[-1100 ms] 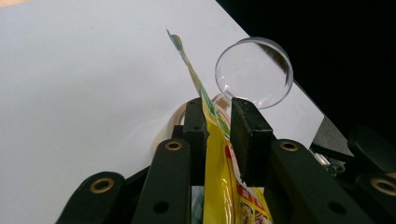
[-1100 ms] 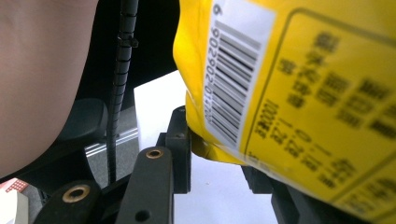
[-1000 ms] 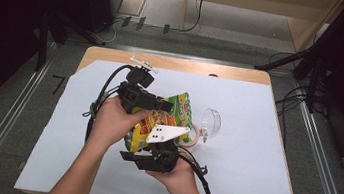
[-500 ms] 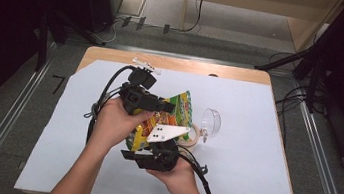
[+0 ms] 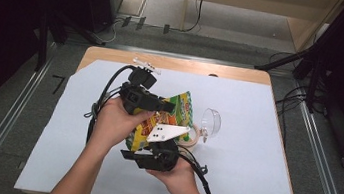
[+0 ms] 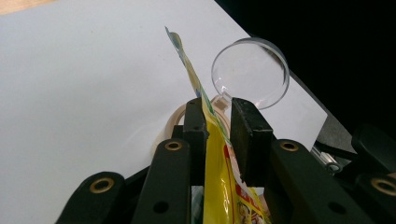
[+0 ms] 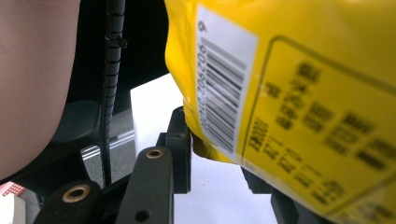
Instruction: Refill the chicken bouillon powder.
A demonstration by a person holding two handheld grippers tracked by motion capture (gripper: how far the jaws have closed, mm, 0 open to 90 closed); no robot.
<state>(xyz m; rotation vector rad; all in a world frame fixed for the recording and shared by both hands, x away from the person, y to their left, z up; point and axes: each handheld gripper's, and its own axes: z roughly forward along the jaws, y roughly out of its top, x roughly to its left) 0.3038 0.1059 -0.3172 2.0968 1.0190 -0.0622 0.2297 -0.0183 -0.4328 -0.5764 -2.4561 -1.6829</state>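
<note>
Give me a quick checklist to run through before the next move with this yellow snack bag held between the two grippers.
1. Left gripper grips the bag's top edge: ok, the yellow snack bag sits between its jaws.
2. Right gripper grips the bag's barcode end: ok, though one jaw is hidden behind the bag.
3. Bag lifted off the white sheet: ok in the high view.
4. Clear cup lying on its side close to the bag: not ok, it could be knocked.
5. Tape roll beneath the bag: not ok, close.
6. Bag sealed or opened: cannot tell.
</note>
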